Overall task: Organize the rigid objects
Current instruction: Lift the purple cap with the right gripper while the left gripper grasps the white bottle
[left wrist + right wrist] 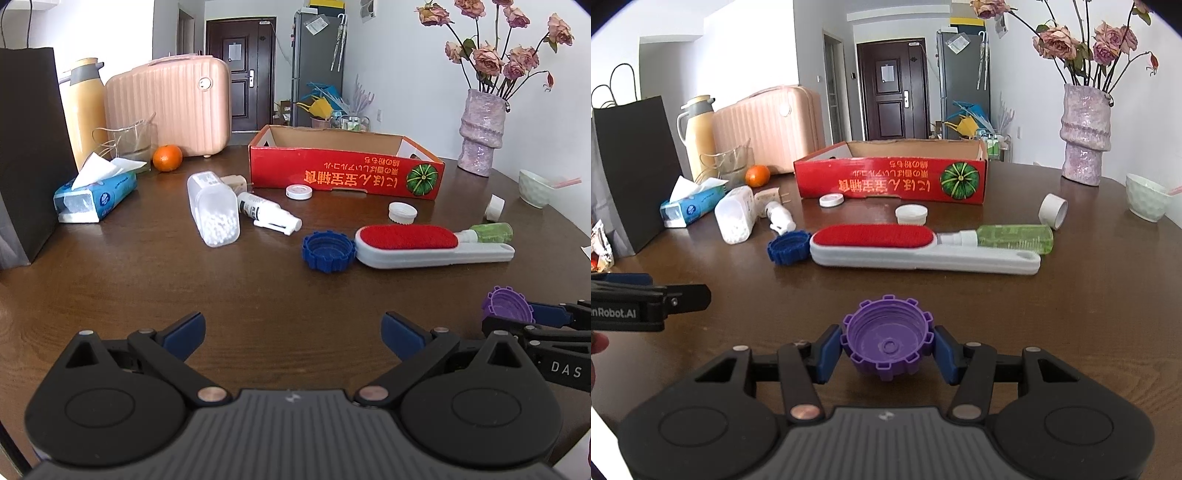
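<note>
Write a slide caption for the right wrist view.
Right gripper clamps purple cap above table, red box ahead.

The red cardboard box (pixel 891 181) carries yellow Japanese lettering along its long side, printed upside down from where I stand, next to a picture of a green pumpkin (pixel 960 180); the characters are too distorted to read with confidence. On the black side of the right gripper (pixel 509 314), as the left wrist view shows it, white capitals spell "DAS", cut off by the edge. On the left gripper (pixel 646 306), seen at the margin of the right wrist view, white letters read "enRobot.AI", the start being cropped. The blue tissue pack (pixel 96 194) bears a round logo and small print that is not legible.
</note>
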`<state>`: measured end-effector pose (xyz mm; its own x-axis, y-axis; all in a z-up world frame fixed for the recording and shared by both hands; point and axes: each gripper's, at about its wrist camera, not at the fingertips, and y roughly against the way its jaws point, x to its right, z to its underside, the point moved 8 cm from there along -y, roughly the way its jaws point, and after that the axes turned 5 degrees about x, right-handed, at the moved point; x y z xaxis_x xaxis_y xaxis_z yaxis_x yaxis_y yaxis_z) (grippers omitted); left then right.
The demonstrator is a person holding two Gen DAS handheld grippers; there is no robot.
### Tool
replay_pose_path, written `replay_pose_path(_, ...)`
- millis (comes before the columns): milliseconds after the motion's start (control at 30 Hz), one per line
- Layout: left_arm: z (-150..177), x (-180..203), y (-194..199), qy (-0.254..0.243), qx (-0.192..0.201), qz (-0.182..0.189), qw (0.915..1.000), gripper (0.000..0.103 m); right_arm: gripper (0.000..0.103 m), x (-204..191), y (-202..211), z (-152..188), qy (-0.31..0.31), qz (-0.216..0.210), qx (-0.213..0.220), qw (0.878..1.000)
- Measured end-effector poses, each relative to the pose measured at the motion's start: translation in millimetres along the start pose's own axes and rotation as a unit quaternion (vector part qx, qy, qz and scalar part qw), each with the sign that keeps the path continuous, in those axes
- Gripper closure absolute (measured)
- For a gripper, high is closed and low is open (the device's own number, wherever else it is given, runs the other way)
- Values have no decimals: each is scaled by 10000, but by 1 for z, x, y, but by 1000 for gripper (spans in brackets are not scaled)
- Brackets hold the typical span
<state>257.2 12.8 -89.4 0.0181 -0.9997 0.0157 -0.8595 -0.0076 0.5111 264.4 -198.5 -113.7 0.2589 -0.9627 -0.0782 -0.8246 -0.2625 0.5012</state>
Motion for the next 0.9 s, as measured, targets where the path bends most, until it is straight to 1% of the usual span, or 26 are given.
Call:
replay_pose_path(233, -16, 1, -10, -39, 31, -59, 10000, 0, 51, 5, -9, -17, -11, -21, 81, 10000)
replay_pose_path(567, -44, -9, -28, -25, 99, -197, 9998, 0, 51, 13, -25, -34, 13, 37, 155, 9999)
replay_pose_path(767, -58, -18, -41, -82, 168, -370, 9991, 0, 51, 20, -32, -40, -9, 131, 200, 9997)
replay_pose_path(900, -70, -30, -54, -101, 245, -591, 9979, 0, 51, 22, -35, -41, -23, 185, 202, 9996)
